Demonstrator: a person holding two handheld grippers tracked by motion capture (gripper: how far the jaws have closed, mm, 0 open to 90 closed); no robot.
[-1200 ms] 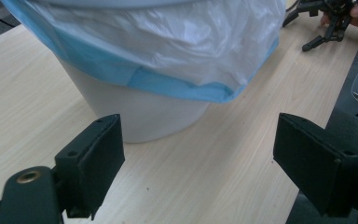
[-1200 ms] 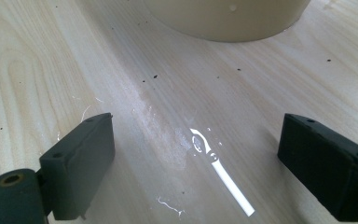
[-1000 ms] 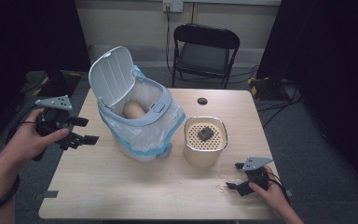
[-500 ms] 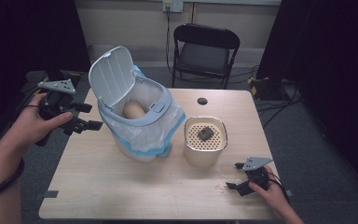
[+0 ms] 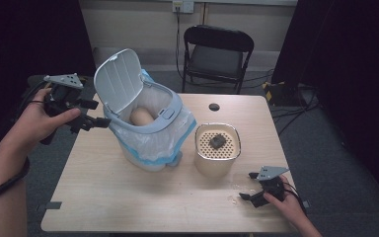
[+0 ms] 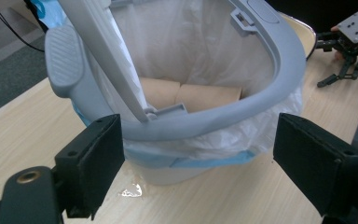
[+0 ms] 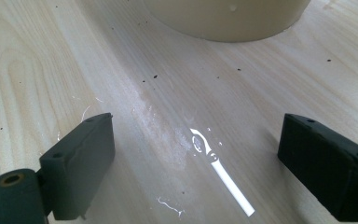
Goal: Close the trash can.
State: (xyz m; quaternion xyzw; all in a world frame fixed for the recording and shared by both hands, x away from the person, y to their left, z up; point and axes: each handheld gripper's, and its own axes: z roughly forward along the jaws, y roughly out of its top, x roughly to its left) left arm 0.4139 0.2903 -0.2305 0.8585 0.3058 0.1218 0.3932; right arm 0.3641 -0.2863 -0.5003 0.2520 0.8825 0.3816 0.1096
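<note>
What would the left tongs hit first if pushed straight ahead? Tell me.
Most likely the grey rim of the lined bin, which sits centred between the open left tongs. Depth is hard to judge.

Bare wooden tabletop [image 5: 128, 197] lies open before me; the lined grey bin [image 5: 150, 126] and cream perforated-lid canister [image 5: 217, 155] crowd the middle.

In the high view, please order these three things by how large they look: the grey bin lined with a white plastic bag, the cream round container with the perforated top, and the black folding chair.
1. Black folding chair, though it stands farther away.
2. Grey bin lined with a white plastic bag, nearly alike, so this order is unsure.
3. Cream round container with the perforated top, clearly smallest.
</note>
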